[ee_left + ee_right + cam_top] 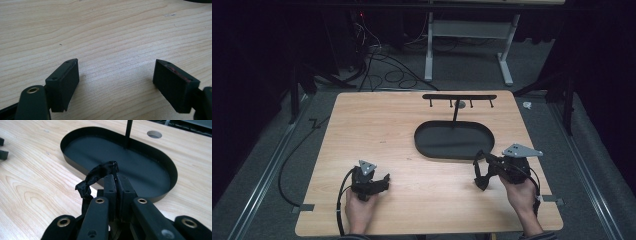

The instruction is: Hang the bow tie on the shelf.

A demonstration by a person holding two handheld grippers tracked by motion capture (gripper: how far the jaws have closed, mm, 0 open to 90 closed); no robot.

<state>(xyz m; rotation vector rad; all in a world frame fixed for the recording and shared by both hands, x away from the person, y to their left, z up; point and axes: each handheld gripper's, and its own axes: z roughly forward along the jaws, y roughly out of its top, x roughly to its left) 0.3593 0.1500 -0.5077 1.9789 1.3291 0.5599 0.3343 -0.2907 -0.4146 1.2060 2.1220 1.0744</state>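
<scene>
My left gripper rests low over the pale wooden counter, its jaws spread wide with bare wood between them. My right gripper has its jaws pressed together on a crumpled black fabric band, which loops out to one side. Just beyond it lies a black oval metal tray with a thin upright post.
</scene>
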